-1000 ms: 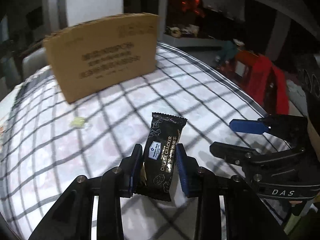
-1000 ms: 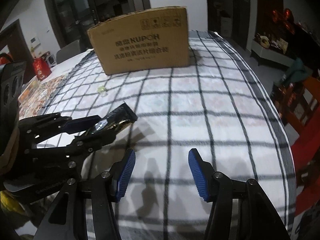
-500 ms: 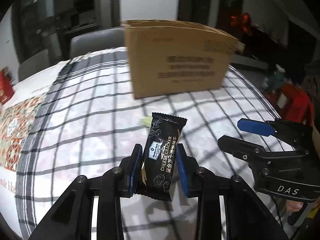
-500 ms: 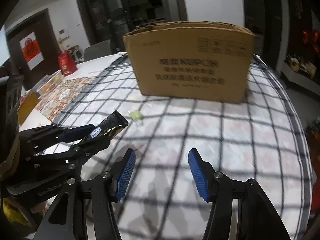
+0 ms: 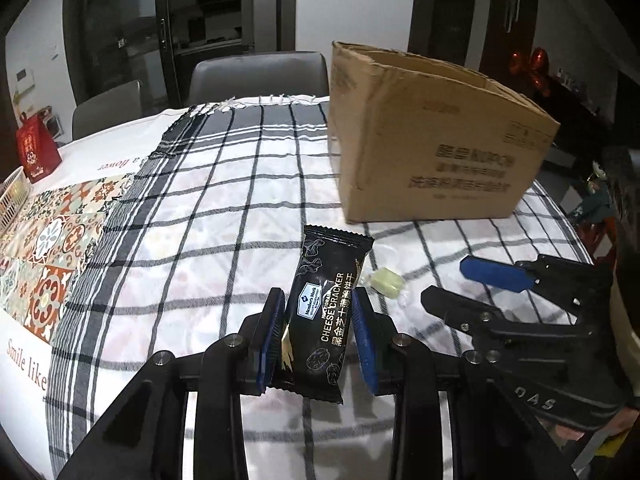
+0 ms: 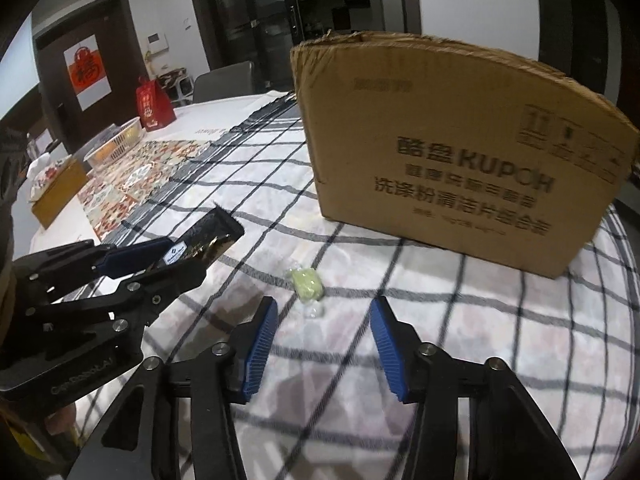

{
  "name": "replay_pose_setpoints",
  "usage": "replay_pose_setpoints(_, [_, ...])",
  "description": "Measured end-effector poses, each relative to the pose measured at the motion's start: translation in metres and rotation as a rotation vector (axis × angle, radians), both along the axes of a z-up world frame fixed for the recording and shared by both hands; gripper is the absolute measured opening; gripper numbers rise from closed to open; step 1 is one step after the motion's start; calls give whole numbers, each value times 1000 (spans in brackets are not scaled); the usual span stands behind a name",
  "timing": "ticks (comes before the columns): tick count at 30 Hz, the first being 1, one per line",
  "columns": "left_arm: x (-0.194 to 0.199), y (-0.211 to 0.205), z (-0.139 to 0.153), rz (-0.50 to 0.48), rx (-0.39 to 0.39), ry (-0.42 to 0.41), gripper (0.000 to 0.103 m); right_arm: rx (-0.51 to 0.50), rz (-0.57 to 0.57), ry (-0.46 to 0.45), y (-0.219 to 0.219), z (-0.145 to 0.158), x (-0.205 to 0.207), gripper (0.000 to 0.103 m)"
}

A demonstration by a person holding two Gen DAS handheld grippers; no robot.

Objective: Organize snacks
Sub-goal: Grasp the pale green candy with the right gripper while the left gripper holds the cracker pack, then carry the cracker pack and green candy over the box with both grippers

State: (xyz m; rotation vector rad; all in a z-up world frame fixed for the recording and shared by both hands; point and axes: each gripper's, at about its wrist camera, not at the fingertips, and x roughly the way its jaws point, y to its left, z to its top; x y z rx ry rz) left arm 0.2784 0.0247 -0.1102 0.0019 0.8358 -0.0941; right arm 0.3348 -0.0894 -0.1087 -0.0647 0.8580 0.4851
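My left gripper (image 5: 318, 332) is shut on a black cheese cracker packet (image 5: 326, 308) and holds it above the checked tablecloth; the packet (image 6: 208, 238) also shows in the right wrist view, sticking out of the left gripper (image 6: 160, 258). My right gripper (image 6: 322, 344) is open and empty, just short of a small green wrapped candy (image 6: 307, 283) lying on the cloth. The candy (image 5: 386, 282) sits just right of the packet in the left wrist view. An open cardboard box (image 5: 432, 140) stands behind it and also shows in the right wrist view (image 6: 460, 152).
The table (image 5: 200, 208) carries a checked cloth and a patterned runner (image 5: 52, 236) on the left. A red gift bag (image 6: 152, 104), a white basket (image 6: 116, 146) and a wooden box (image 6: 60, 192) stand at the far left. Grey chairs (image 5: 256, 72) are behind the table.
Both grippers have swung left and moved towards the box. The candy now lies just ahead of the right gripper's open jaws. The left gripper still holds the packet.
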Motion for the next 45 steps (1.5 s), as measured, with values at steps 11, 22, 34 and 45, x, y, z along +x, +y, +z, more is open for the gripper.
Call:
replay_pose_setpoints(11, [19,8,-12,23,-8,19,33,-11,40,33,20,-19,24,36])
replay_pose_setpoints(22, [23,11,-19,26,-17,32,33,-43,61,48,30,-27,35,24])
replay_pose_setpoints(34, [18,8,-8,20,-28,10,33,-54,59,-13,26,-10,21,21])
replay_pose_setpoints(45, [-1,-7,36,-25,-50,-75,33,14,-7,-98,-2,40,-3,21])
